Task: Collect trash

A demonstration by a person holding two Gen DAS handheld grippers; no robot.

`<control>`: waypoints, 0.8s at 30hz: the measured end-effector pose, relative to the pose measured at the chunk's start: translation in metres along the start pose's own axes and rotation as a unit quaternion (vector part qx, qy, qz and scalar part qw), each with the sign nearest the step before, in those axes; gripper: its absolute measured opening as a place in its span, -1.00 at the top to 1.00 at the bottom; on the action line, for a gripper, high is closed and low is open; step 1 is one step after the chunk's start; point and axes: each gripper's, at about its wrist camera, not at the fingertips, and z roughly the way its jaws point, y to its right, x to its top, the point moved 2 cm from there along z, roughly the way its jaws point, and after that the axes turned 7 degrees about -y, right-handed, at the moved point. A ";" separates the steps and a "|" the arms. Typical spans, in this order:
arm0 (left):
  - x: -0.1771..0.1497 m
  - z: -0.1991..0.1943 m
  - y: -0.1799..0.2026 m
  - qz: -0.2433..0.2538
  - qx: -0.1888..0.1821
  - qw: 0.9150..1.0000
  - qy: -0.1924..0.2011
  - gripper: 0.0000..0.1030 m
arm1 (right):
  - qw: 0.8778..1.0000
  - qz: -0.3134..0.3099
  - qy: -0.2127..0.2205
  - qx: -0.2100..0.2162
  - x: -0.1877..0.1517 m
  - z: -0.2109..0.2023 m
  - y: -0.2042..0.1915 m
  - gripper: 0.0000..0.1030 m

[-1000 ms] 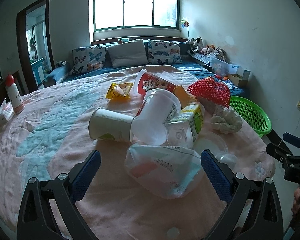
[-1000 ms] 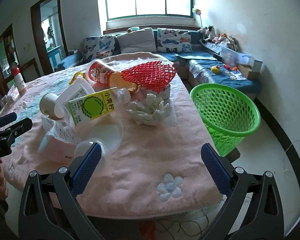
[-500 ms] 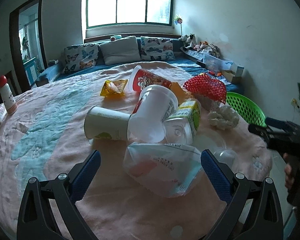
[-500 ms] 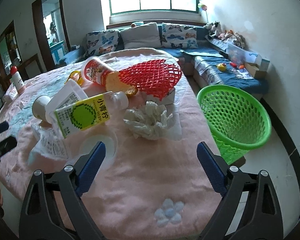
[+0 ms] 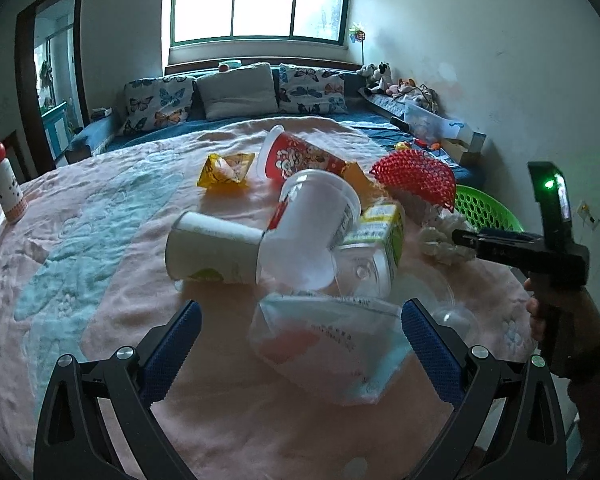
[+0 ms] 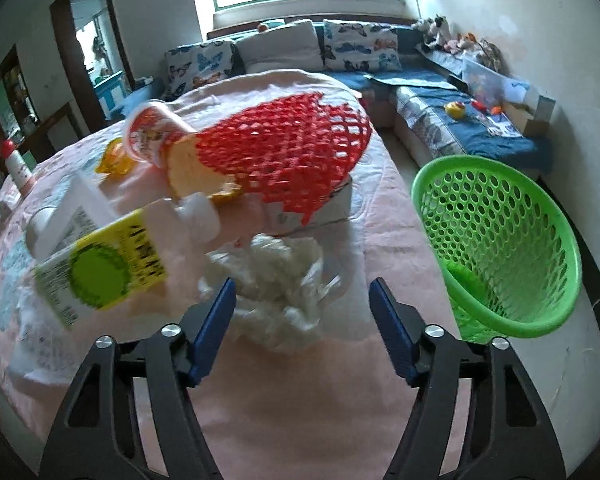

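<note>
Low centre of the right wrist view: my right gripper (image 6: 302, 308) hangs over the crumpled white plastic bag (image 6: 278, 280), jaws apart and just been closing, the wad between them but not yet pinched.
Bottom of the left wrist view: my left gripper (image 5: 300, 334) has its jaws wide apart either side of a clear plastic pouch (image 5: 328, 344), gripping nothing.
Trash: piled mid-frame on the pink-covered worktop (image 6: 312, 392); the yellow-green bottle (image 6: 112, 264), red foam net (image 6: 284, 152) and red cup (image 6: 148, 136) lie above and left of the bag.
Bin: green basket (image 6: 540, 240), right of frame, beyond the worktop edge.
Risk, bag: thin film may slip out if I catch only a loose fold.
Risk, neighbours: the bottle touches or lies just beside the bag; lifting could drag or roll it.
Risk, cloth: jaws set too low could pinch the pink cover.
</note>
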 end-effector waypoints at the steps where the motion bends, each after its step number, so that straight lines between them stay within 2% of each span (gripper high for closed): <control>1: 0.002 0.001 0.000 0.001 -0.001 1.000 0.000 -0.88 | 1.000 0.003 -0.002 0.002 0.001 0.002 0.001 -0.18; 4: 0.005 0.003 0.001 0.005 0.000 1.000 -0.003 -0.88 | 1.000 0.013 -0.011 0.019 0.002 0.012 0.006 0.04; 6: 0.005 0.006 0.001 0.005 -0.007 1.000 -0.009 -0.88 | 0.999 0.012 -0.011 0.031 0.002 0.011 0.006 0.26; 9: 0.001 0.007 0.001 0.004 -0.010 1.000 -0.016 -0.88 | 1.000 -0.005 0.002 0.030 0.001 0.002 0.001 0.36; 14: -0.006 0.013 0.003 0.008 -0.029 0.999 -0.035 -0.88 | 0.999 -0.011 0.015 0.037 -0.002 -0.009 -0.002 0.44; 18: -0.009 0.014 0.006 -0.013 -0.083 0.995 -0.048 -0.87 | 0.999 -0.012 0.024 0.041 -0.009 -0.021 -0.002 0.45; 24: -0.012 0.018 0.036 0.021 -0.073 0.996 -0.042 -0.79 | 0.998 -0.015 0.038 0.037 -0.016 -0.039 0.002 0.45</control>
